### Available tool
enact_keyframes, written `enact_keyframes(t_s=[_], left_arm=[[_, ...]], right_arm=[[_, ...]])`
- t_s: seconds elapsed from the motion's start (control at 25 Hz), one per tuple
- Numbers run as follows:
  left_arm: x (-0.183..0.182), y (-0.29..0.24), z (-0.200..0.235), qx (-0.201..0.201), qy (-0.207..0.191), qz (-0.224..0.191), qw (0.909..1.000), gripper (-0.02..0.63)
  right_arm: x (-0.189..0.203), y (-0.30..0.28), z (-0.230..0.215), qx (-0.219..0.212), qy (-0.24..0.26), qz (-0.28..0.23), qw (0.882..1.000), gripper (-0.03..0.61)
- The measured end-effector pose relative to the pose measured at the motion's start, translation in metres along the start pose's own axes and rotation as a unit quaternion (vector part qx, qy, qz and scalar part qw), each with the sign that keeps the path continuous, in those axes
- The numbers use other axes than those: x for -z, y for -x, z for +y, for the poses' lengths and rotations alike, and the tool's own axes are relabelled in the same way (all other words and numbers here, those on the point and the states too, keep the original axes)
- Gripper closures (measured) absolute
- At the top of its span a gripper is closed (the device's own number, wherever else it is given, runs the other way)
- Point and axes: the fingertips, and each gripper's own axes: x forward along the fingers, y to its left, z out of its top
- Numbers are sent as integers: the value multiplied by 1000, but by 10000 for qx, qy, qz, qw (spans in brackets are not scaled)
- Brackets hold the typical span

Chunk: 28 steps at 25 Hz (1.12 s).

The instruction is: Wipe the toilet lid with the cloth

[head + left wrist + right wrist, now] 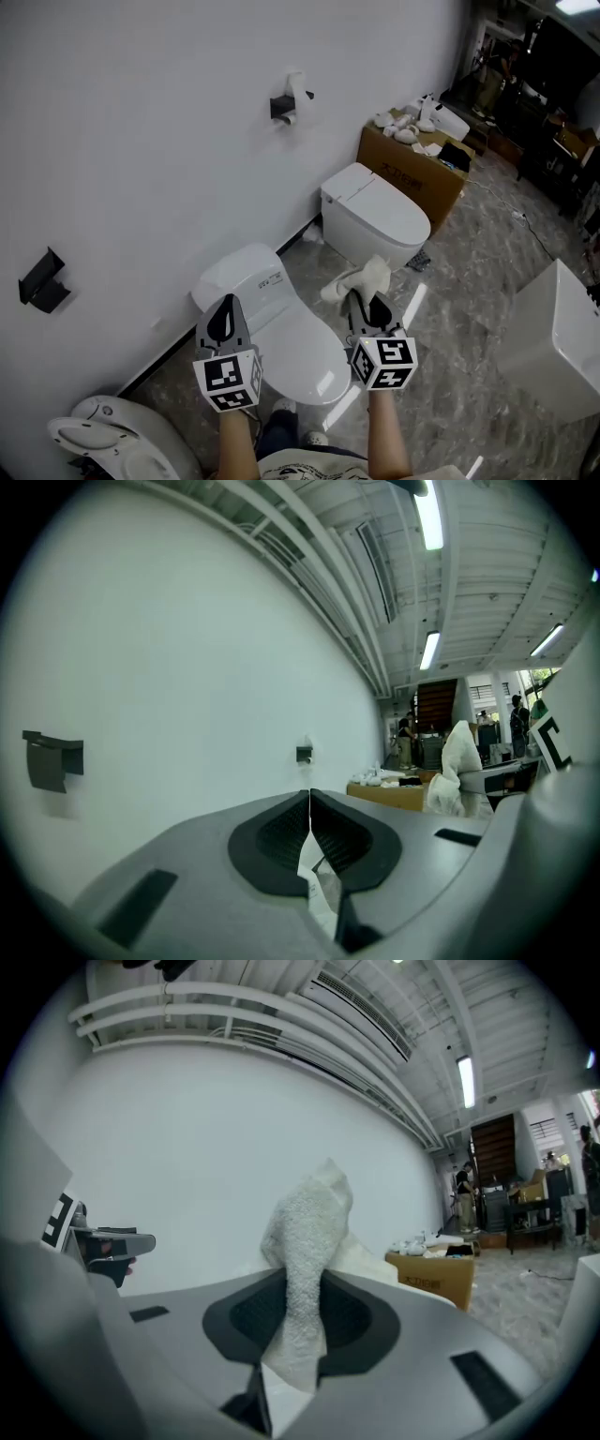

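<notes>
Cloth held clear of the lid; no wiping contact yet.
Left gripper (223,322) has its jaws pressed together on nothing and hovers above the left edge of the toilet lid (298,349). Right gripper (360,305) is clamped on the white cloth (364,277), which stands up out of the jaws, off the lid's right edge. Lid lies below and left of the cloth, its long axis running from the person to the wall, so the right arm must drop leftward. Label (273,278) at the lid's far edge and print on the cardboard box (412,178) beyond are too small to read.
</notes>
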Motion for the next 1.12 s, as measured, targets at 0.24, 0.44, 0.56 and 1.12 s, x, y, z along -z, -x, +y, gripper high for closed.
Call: enact_keyframes(t_s=[0.24, 0.44, 0.56, 1.12], left_arm=[[-31, 14, 1, -126, -27, -321, 9994, 604], [-43, 25, 8, -202, -51, -432, 9988, 604], [-47, 29, 12, -229, -60, -468, 9986, 604], [-52, 42, 24, -204, -124, -560, 9981, 604]], right_arm=[[-30, 12, 9, -58, 4, -343, 9994, 494], [-42, 16, 22, -142, 37, -458, 9988, 494], [-44, 17, 30, -199, 18, -476, 9987, 494], [-47, 17, 57, -336, 64, -503, 9981, 494]])
